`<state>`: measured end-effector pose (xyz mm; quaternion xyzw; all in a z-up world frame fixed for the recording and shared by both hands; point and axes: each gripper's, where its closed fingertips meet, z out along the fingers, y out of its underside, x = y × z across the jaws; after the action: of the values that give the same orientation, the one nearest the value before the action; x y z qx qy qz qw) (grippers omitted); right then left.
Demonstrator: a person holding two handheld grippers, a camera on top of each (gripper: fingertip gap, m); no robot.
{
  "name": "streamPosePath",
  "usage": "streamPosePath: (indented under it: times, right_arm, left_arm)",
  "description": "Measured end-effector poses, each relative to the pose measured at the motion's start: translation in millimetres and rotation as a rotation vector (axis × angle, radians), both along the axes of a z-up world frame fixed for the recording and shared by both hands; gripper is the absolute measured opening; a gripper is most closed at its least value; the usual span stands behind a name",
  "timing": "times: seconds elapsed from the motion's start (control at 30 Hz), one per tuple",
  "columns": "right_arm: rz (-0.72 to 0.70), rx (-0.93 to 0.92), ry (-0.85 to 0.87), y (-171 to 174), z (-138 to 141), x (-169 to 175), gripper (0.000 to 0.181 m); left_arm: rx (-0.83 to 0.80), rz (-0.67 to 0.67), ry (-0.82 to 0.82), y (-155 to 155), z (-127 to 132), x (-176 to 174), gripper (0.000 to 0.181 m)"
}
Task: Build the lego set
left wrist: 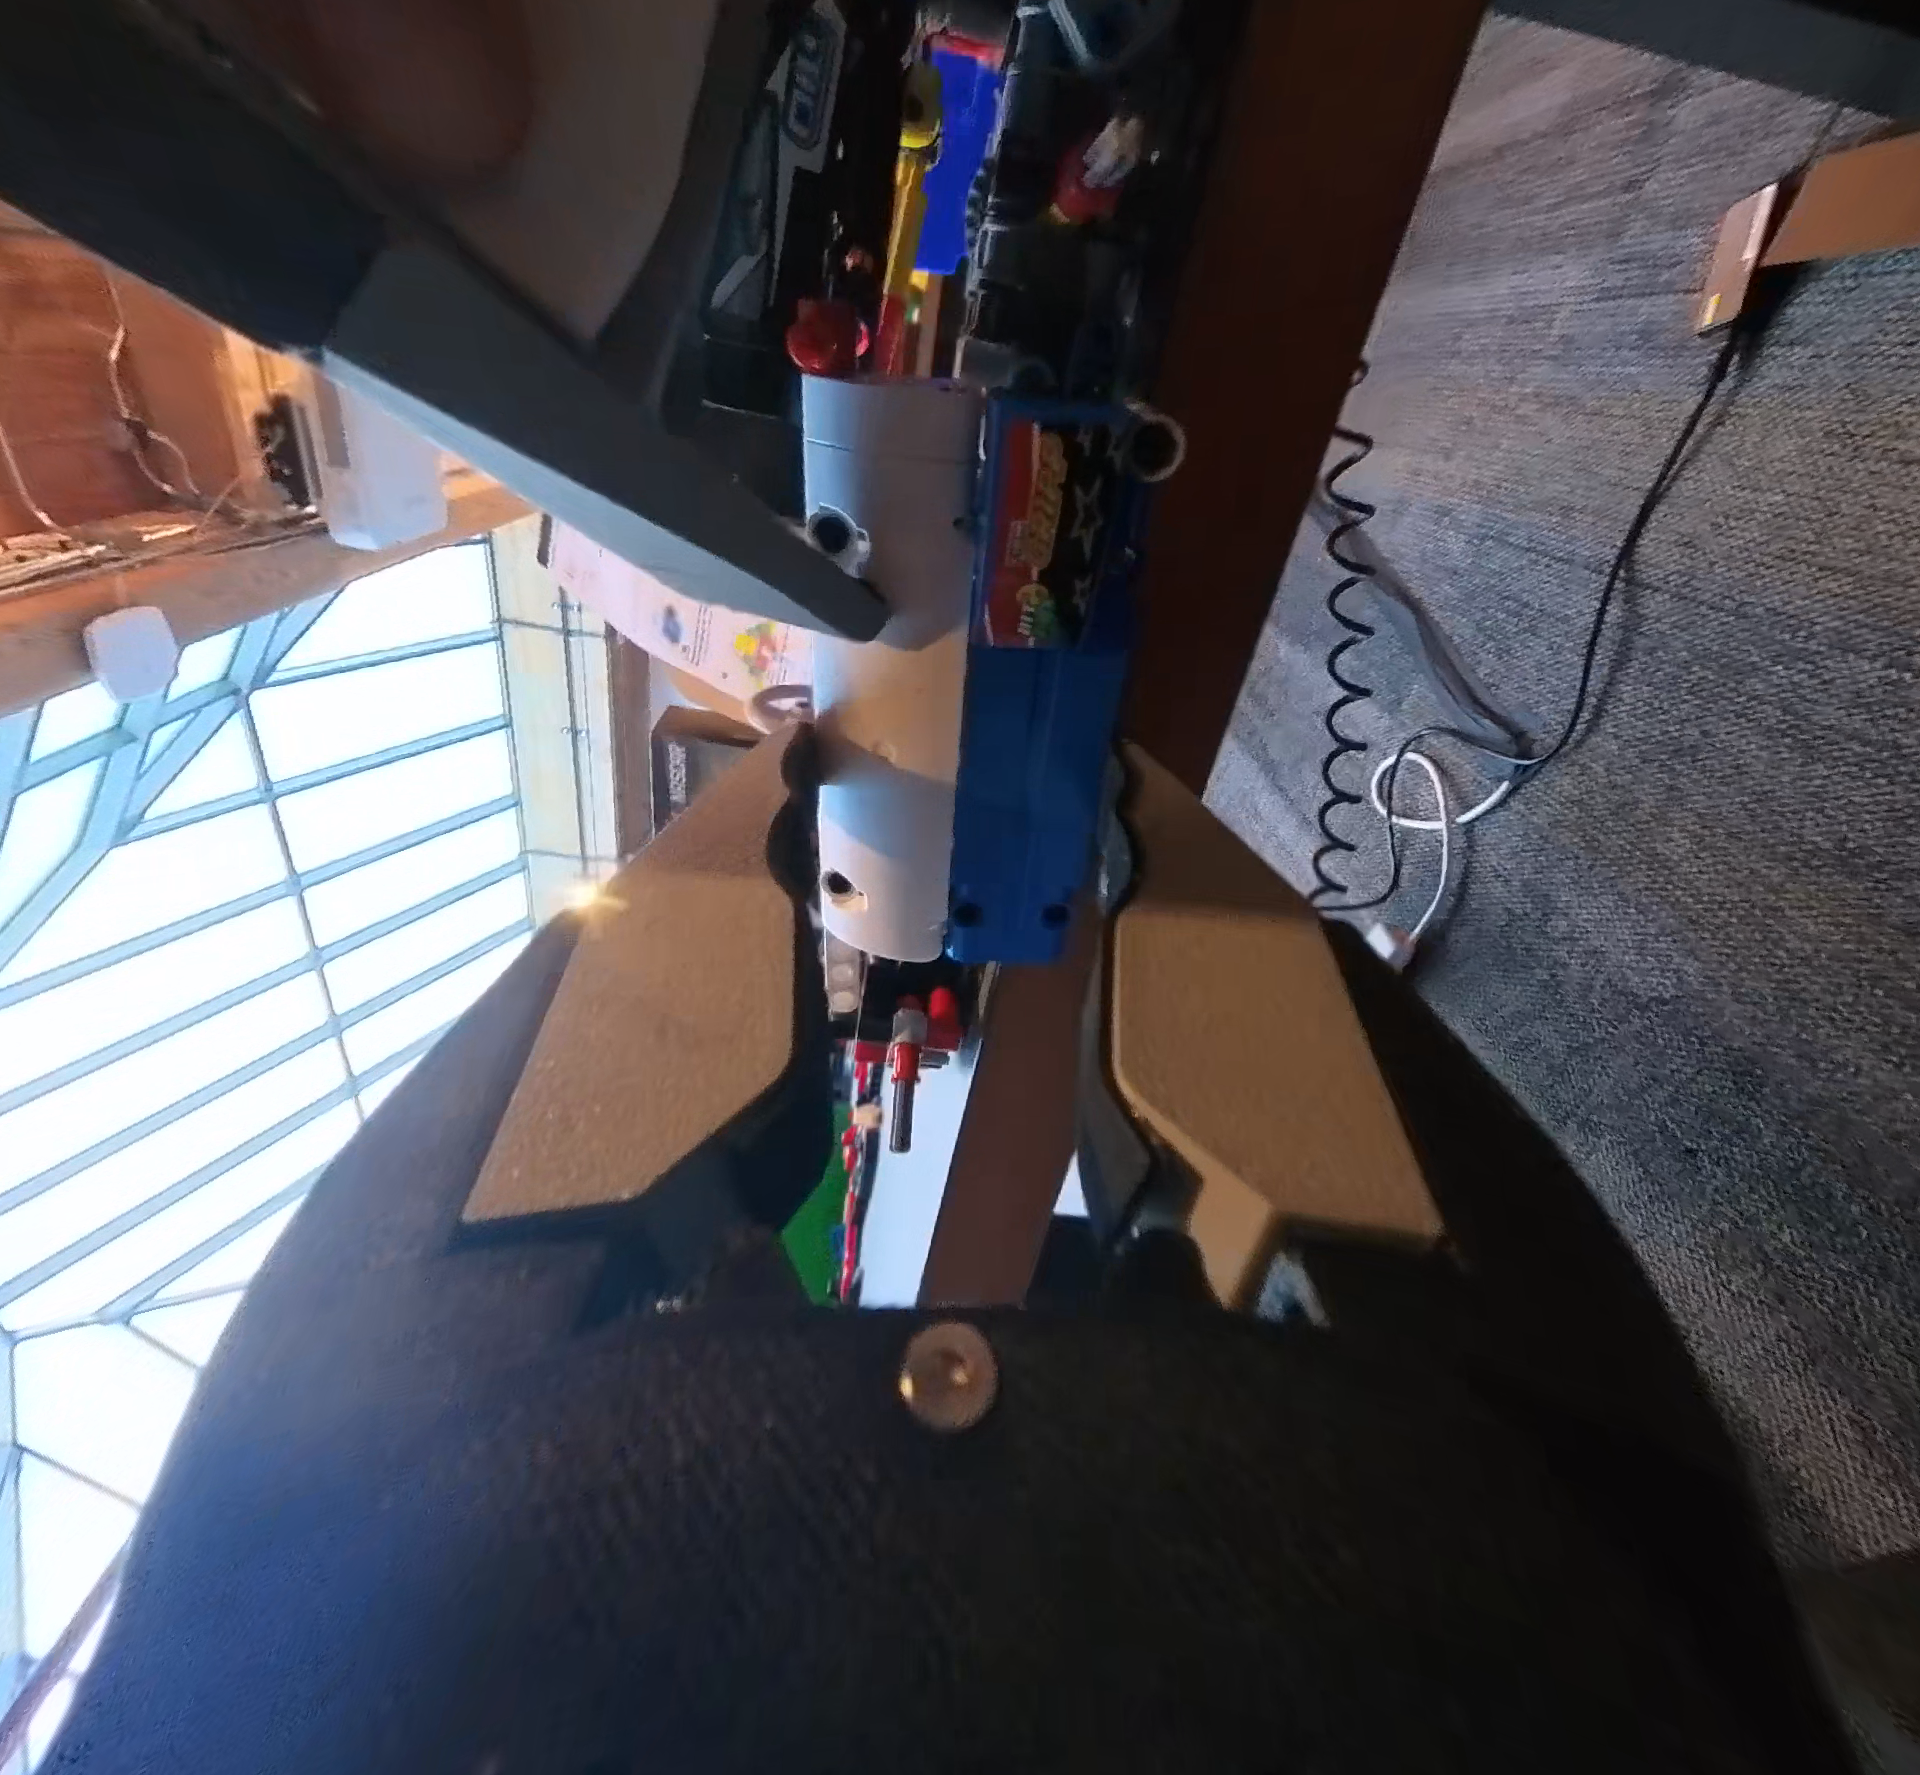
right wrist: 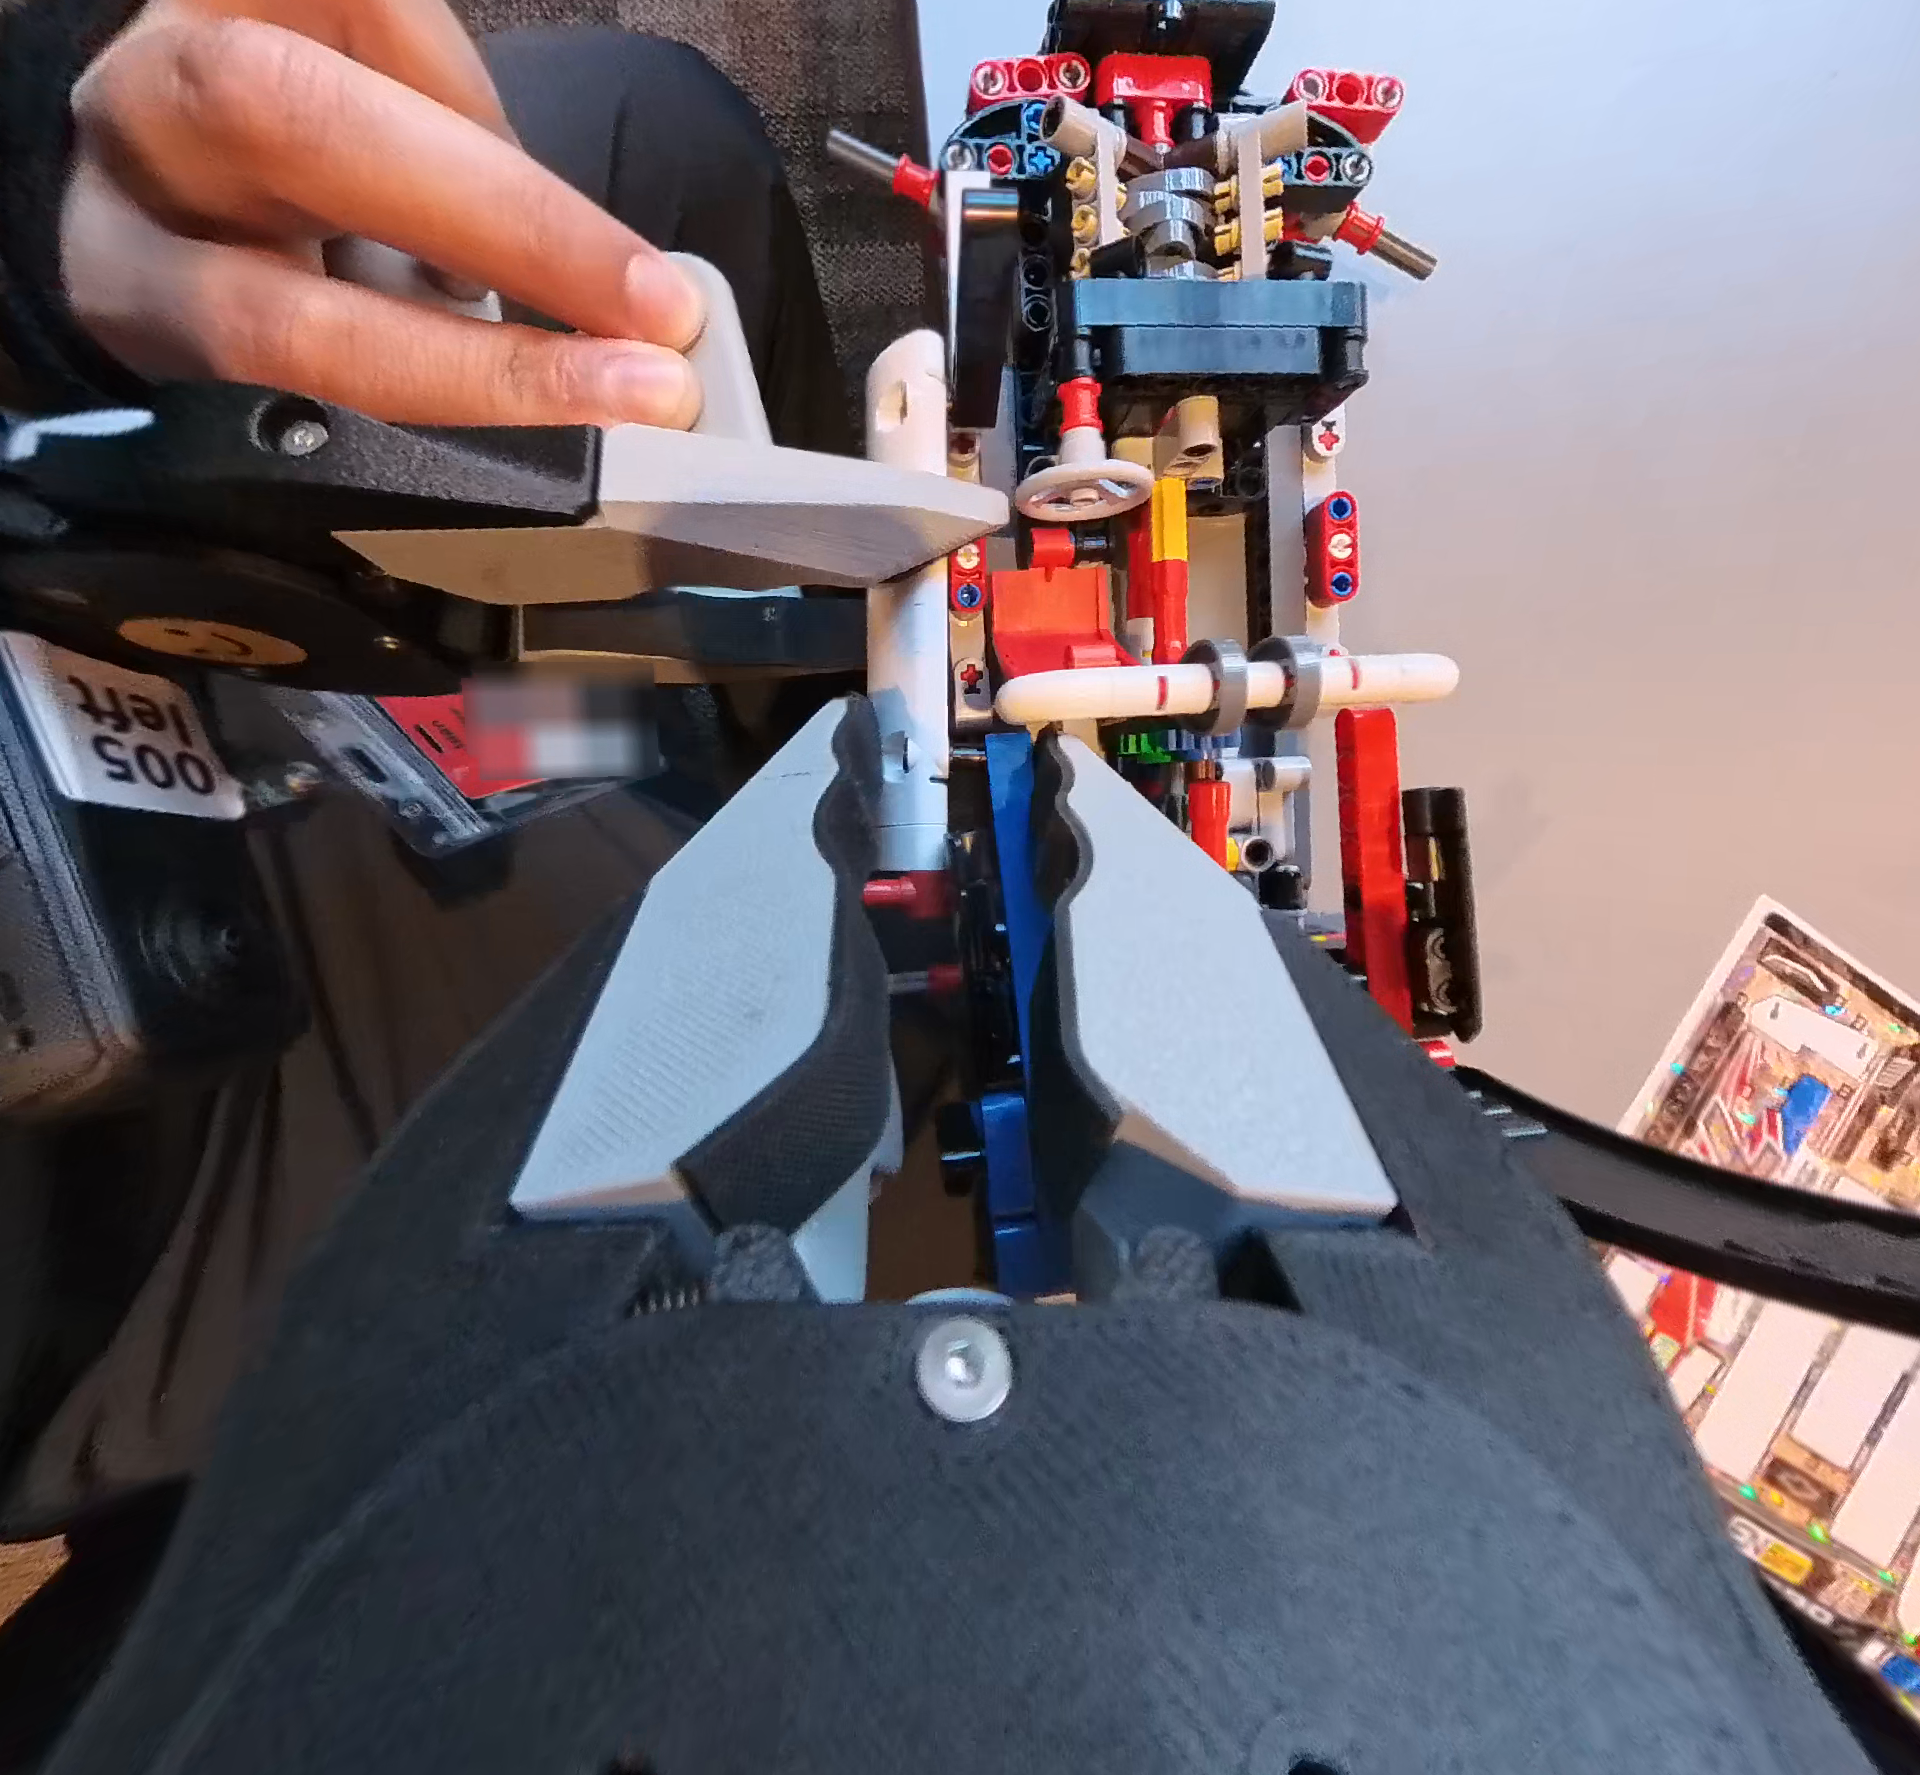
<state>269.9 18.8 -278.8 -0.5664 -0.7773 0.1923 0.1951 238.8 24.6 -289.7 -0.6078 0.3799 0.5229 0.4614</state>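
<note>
While clamped, model [right wrist: 1164, 520] beside booklet [right wrist: 1787, 1237].

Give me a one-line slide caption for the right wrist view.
Right gripper shut on the blue side panel of a half-built Lego vehicle, while the left gripper steadies it from the side.

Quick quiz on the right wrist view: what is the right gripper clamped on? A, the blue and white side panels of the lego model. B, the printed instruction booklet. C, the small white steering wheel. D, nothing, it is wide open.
A: the right gripper has its fingers closed against the white panel and blue panel at the lego model's side edge.
</note>
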Motion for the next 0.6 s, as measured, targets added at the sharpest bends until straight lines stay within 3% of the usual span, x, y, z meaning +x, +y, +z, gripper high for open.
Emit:
streamPosePath:
  times: [0.13,0.17,0.2,0.4,0.6]
  right_arm:
    - [0.011,0.014,0.07,1.5,6.6,-4.8,0.025]
    - [0.008,0.045,0.094,5.9,9.0,-6.9,0.003]
    - [0.04,0.076,0.087,5.8,5.9,-5.9,0.0]
    - [-0.004,-0.011,0.068,3.6,7.3,-12.3,0.011]
    - [0.018,0.135,0.273,-3.3,44.8,-9.7,0.023]
  left_arm:
    - [0.044,0.034,0.022,-1.7,0.9,-0.9,0.051]
    - [0.094,-0.005,0.044,-2.7,7.9,7.8,0.053]
    - [0.09,-0.032,0.062,-2.3,11.2,18.2,0.053]
    - [0.067,0.05,0.022,-8.9,3.9,2.4,0.053]
    - [0.045,0.03,-0.005,-18.8,0.9,-0.8,0.053]
